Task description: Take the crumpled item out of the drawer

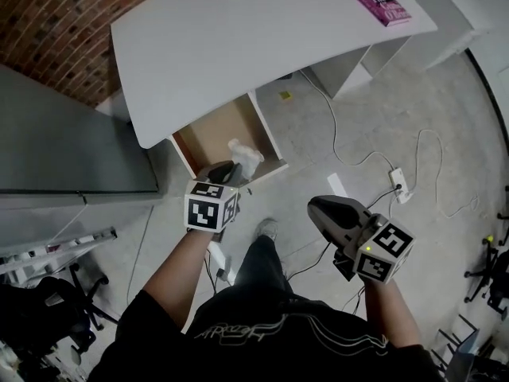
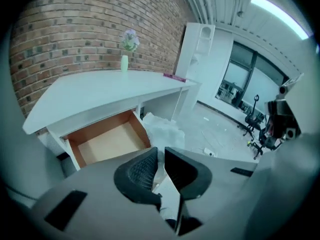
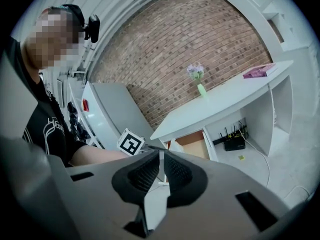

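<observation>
The wooden drawer stands pulled out under the white desk. A crumpled white item hangs over the drawer's front right corner, and my left gripper is shut on it. In the left gripper view the item bulges out ahead of the nearly closed jaws of the left gripper, and the drawer behind it shows a bare bottom. My right gripper hovers over the floor to the right, away from the drawer, and in its own view the right gripper is shut with nothing in it.
A pink book lies on the desk's far right end, and a vase with a flower stands at its back. A grey cabinet is left of the drawer. A power strip and cables lie on the floor. Office chairs stand at lower left.
</observation>
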{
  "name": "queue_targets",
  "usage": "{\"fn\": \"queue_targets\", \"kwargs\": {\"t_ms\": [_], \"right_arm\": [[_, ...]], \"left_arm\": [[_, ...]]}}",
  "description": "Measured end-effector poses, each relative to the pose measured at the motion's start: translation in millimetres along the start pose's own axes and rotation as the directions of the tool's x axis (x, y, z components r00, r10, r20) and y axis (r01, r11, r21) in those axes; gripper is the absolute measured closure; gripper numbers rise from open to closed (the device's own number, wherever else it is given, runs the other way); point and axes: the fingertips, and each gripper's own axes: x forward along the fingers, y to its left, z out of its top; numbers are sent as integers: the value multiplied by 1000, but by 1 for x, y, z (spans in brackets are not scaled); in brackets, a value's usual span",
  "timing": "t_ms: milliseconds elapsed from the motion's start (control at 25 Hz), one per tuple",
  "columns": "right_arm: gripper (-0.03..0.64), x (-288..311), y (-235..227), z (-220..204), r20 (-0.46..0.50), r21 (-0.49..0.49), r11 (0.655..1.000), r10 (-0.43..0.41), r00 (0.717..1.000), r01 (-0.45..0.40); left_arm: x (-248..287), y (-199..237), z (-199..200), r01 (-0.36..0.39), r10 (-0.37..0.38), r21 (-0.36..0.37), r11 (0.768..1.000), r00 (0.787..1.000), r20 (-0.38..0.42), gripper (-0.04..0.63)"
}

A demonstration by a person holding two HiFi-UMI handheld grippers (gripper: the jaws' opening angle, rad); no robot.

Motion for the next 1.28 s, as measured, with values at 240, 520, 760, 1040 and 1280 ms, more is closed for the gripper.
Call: {"fn": "queue_targets", "kwargs": {"t_ms": [240, 520, 760, 1040, 1280], "right_arm": [[560, -34, 54, 17, 8, -86, 996, -24, 1000, 25], [561, -90, 124, 45, 105, -151, 988, -24, 994, 40], [561, -135, 183, 57, 161, -251, 968, 27, 987, 15], [561, -182, 223, 29, 211, -299, 954, 78, 974, -12], [563, -195, 239, 35, 198, -336, 941, 95, 976, -23]], "left_arm": [[-100, -57, 15, 106, -92, -101, 989, 986, 137, 537], [-221, -129, 45, 232, -203, -57, 971, 928, 312, 537], [-301, -197, 57, 281, -266, 25, 959, 872, 411, 537], [-352, -260, 30, 234, -272, 139, 962, 847, 457, 535], [-372, -271, 34, 232, -262, 122, 965, 843, 470, 535]]}}
